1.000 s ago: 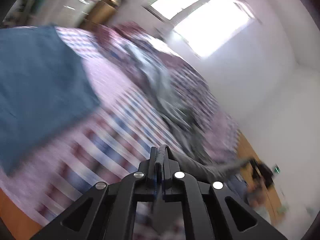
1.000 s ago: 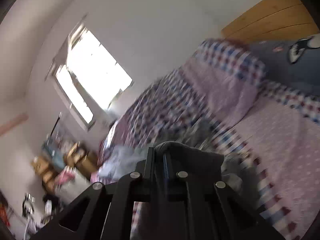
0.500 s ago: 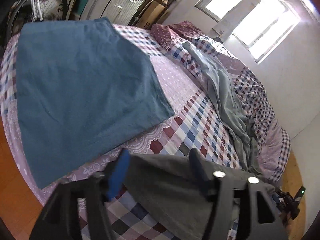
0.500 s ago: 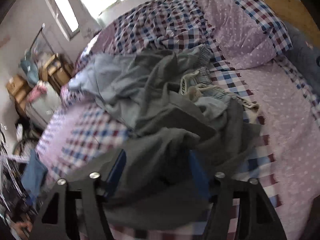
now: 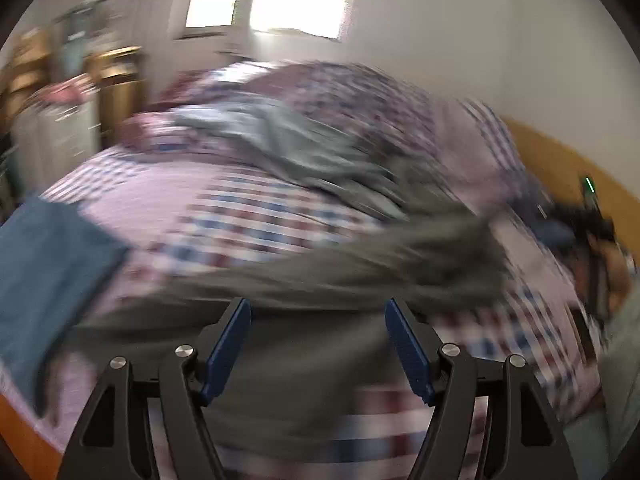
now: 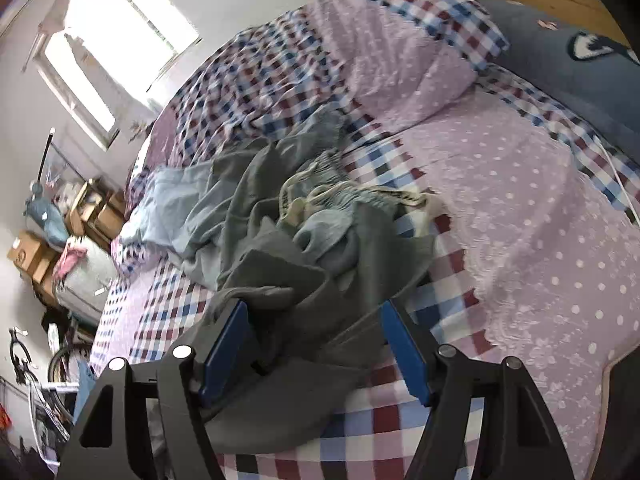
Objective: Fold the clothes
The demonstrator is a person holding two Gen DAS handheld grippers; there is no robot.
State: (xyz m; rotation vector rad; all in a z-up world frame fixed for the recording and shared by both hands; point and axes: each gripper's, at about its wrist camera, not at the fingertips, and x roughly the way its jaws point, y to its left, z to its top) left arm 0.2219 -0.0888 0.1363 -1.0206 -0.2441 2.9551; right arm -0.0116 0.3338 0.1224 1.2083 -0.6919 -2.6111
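Both hand-held grippers were spread wide, gripping nothing. Left hand-held gripper [image 5: 318, 340] hung over a grey garment [image 5: 360, 264] stretched across the bed [image 5: 224, 200]; view badly motion-blurred, so cloth contact unclear. A blue cloth [image 5: 48, 264] lay flat at the bed's left edge. Right hand-held gripper [image 6: 314, 344] sat low w/ grey folds bunched between its fingers [image 6: 224, 344], not pinched. Behind, a pile of clothes [image 6: 256, 204] in grey & pale blue lay mid-bed, near the pillow [image 6: 400, 56].
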